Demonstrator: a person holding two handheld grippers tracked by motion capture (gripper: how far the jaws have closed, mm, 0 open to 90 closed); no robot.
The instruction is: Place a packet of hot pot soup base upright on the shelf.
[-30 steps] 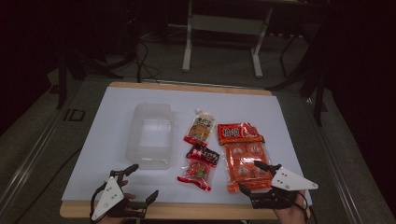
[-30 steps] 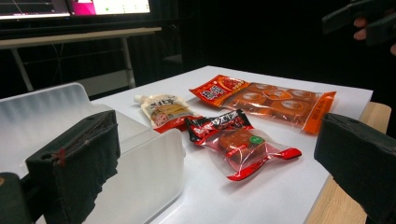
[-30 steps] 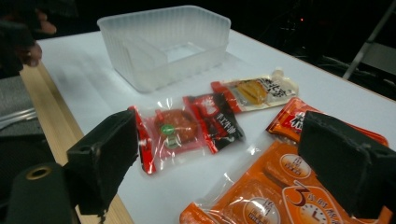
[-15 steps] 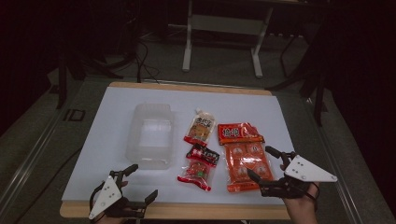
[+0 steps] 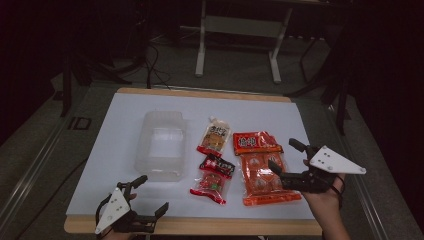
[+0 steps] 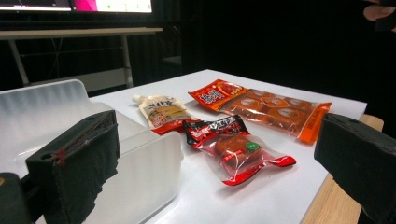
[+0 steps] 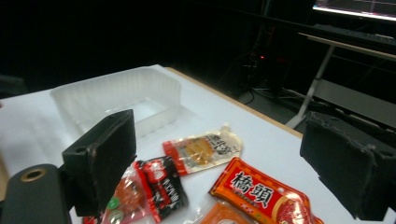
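High view: right claw [image 5: 286,159] gapes wide over the orange packet's [image 5: 261,167] right edge, left claw [image 5: 150,195] wide at the table's [image 5: 300,120] near edge.

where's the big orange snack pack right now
In the high view the big orange snack pack lies flat right of centre on the table, beside the open right gripper.
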